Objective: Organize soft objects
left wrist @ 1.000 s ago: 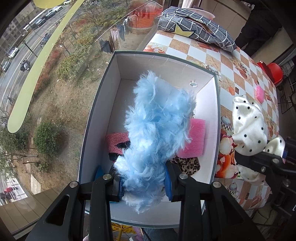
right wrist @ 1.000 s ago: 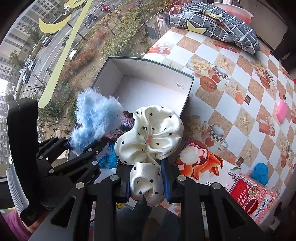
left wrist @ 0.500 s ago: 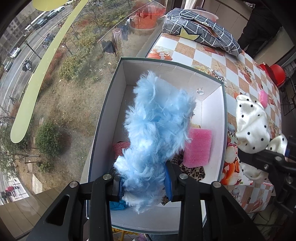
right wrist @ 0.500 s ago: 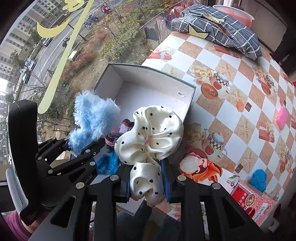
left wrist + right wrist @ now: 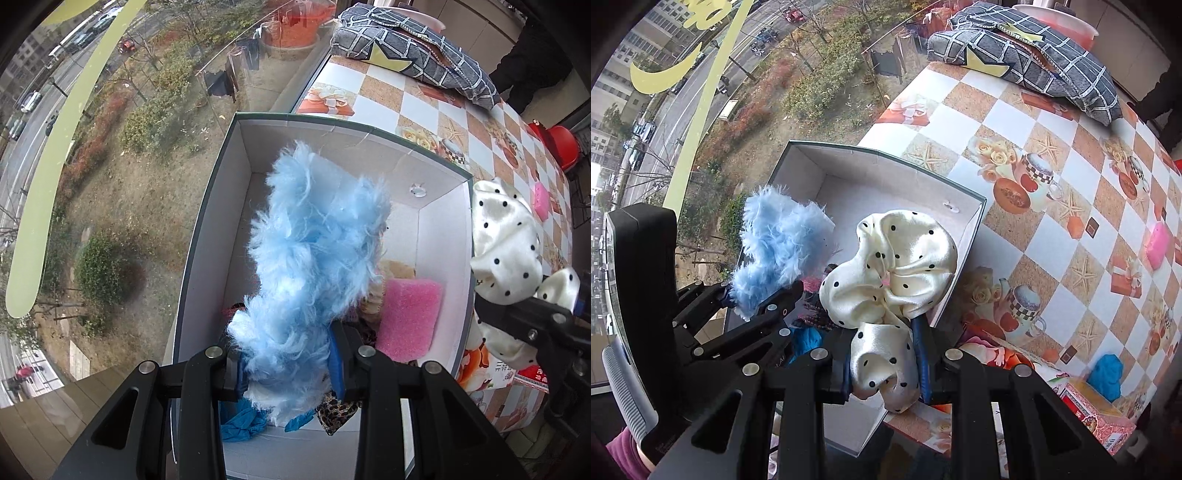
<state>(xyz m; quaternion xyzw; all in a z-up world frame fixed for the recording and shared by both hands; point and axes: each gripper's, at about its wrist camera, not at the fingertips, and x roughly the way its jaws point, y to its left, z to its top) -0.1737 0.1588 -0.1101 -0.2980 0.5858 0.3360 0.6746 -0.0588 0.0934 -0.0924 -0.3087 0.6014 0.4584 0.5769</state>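
My left gripper [image 5: 286, 363] points almost straight down over the open white box [image 5: 207, 236], and its two pads are clamped on the lower end of a fluffy light-blue scrunchie [image 5: 314, 266]. The fluff rises from the pads toward twelve o'clock and hides much of the box floor. At about four o'clock from it, inside the box, a pink sponge [image 5: 408, 317] lies flat against the right wall. A leopard-print piece [image 5: 338, 410] shows just under my right-hand pad, and crumpled blue fabric [image 5: 240, 417] lies at the near wall, at seven o'clock. A beige plush bit [image 5: 397, 269] peeps out behind the sponge.

My right gripper [image 5: 882, 369] is squeezed on a cream satin scrunchie with black dots [image 5: 892, 258]; its tail bulges between the pads while the ruffled ring stands above them, over the box's right rim [image 5: 975, 225]. In that view my left gripper, with the blue fluff, sits at nine o'clock.

The box stands at the window edge of a table with a checked oilcloth [image 5: 1008, 122]. On it, a grey checked cushion [image 5: 1027, 51] lies at twelve o'clock, a pink soft thing [image 5: 1158, 242] at three o'clock, and a blue one [image 5: 1106, 374] at four o'clock, beside a printed red carton [image 5: 1093, 410].
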